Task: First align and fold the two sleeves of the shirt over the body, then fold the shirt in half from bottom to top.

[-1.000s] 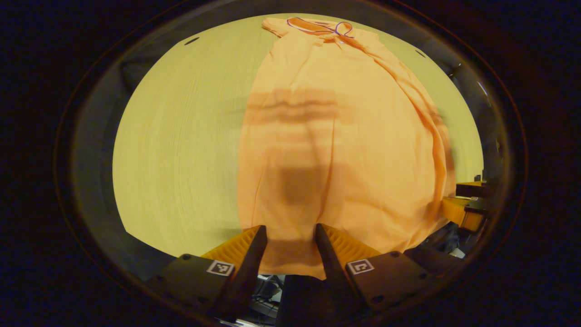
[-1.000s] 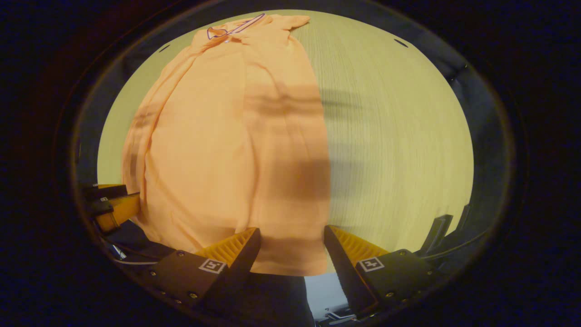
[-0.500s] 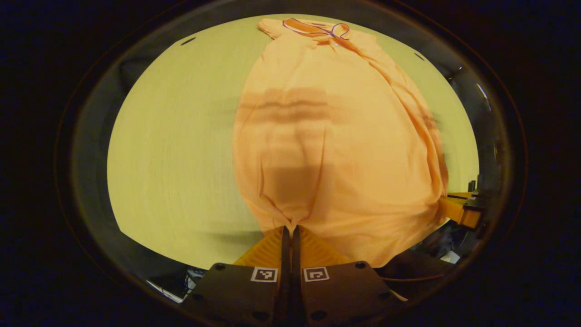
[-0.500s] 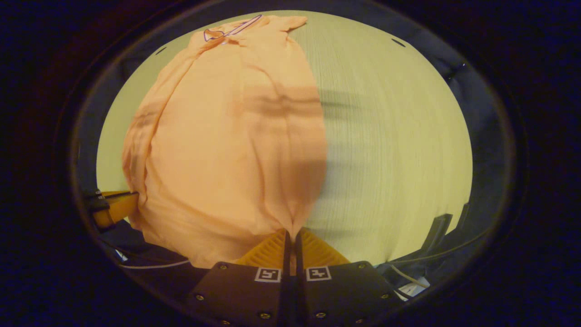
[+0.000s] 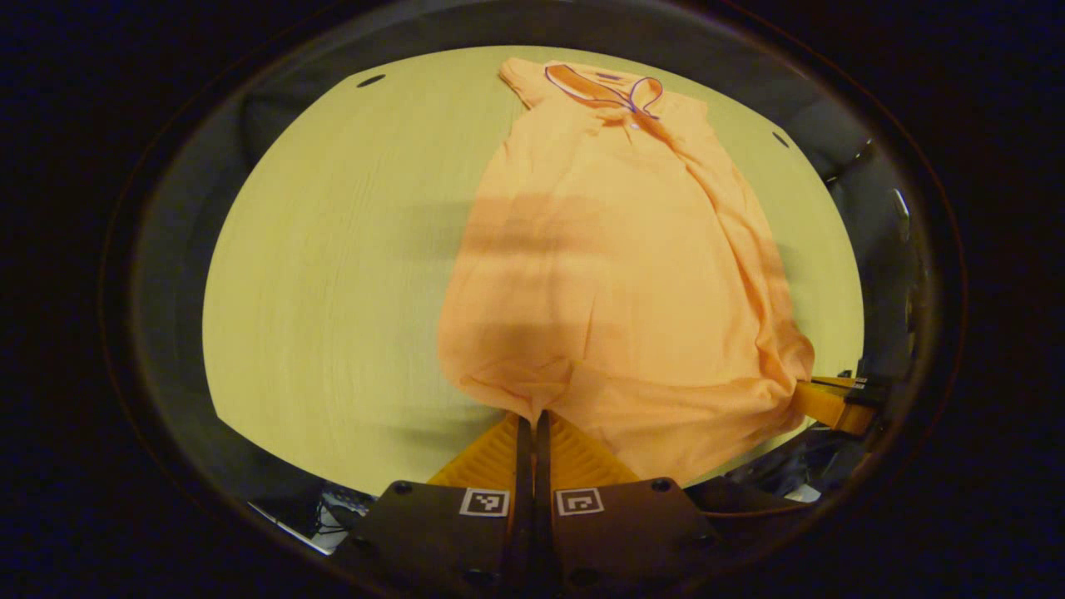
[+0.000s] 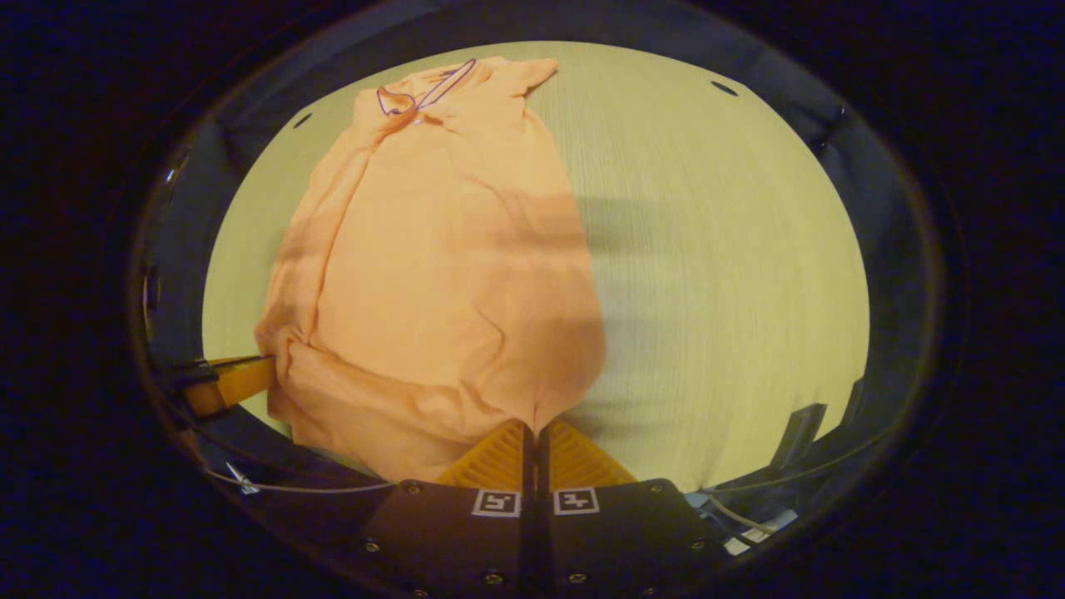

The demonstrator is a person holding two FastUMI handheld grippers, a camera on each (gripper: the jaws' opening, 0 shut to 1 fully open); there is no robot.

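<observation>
At the near edge of the desk (image 5: 333, 274) I have both grippers pinched on the hem of the orange shirt (image 5: 616, 266). My left gripper (image 5: 526, 420) is clenched on the hem's near-left corner, and the cloth bunches into a small pucker right where the two fingers meet. My right gripper (image 6: 532, 426) is clamped the same way on the near-right corner, with the fabric gathered at the pinch. In the right gripper view my left gripper also shows at the far left, pressed against the hem.

The shirt lies lengthwise on the pale wooden desk, collar (image 5: 603, 83) at the far end and hem toward me. It reads as a long narrow panel, so I judge the sleeves are already folded over the body and the step in hand is the bottom-to-top fold. Along the near edge the cloth is curled and lifted off the desk between my two grips, which fits a hem raised to be carried.

I hold the two corners apart so the hem stays stretched and level; if one side lagged, the fold would land skewed. The thin fabric looks soft and likely to sag in the middle, so I judge the carry toward the collar wants even height and equal pace from both hands, then a flat lay-down with the hem meeting the shoulders.
</observation>
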